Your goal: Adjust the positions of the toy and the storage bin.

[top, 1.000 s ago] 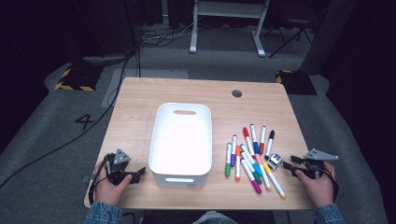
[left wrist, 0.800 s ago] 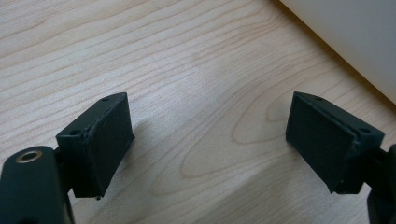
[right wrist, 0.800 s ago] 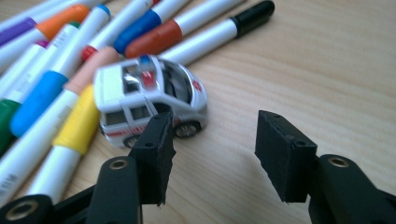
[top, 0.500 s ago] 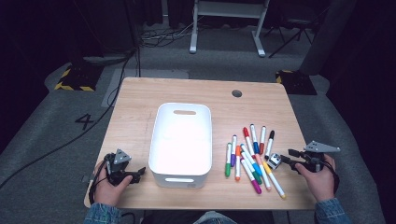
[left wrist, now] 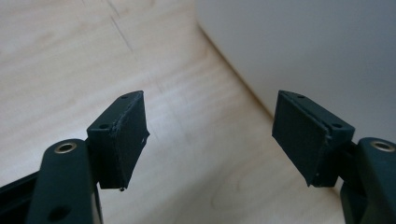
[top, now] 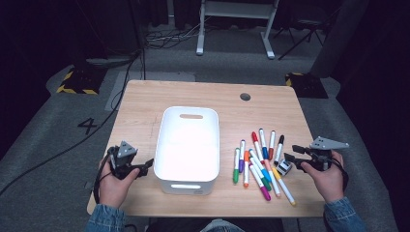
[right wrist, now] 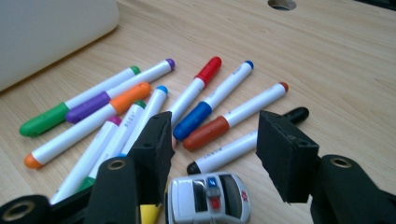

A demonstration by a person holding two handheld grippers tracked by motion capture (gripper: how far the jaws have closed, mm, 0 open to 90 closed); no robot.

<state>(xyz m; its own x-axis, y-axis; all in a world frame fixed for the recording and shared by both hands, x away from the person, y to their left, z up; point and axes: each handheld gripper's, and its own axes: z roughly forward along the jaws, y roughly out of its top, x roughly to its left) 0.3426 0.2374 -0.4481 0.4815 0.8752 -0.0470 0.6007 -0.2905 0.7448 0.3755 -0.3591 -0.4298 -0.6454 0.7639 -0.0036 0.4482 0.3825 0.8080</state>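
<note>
Several coloured markers (top: 258, 162) lie fanned on the wooden table (top: 227, 104), right of a white bin (top: 159, 145). A small toy car (top: 284, 167) sits at their right edge. My right gripper (top: 291, 157) hovers just above the car (right wrist: 208, 198), pointing left at the markers (right wrist: 201, 88). Its jaws have just been opening, and in the right gripper view (right wrist: 215, 144) they stand apart with nothing gripped. My left gripper (top: 145, 167) is held beside the bin's left wall (left wrist: 317, 46). In the left gripper view (left wrist: 210, 135) it is open with bare table between the pads.
A cable hole (top: 245, 96) is set in the table's far right part. The bin (right wrist: 46, 28) has a handle slot (top: 191, 116) at its far end. Dark floor, cables and a stand's legs lie beyond the table.
Both hands have lifted a little off the table. The right gripper rose over the toy car and shifted slightly. The markers, car and bin have stayed put.
</note>
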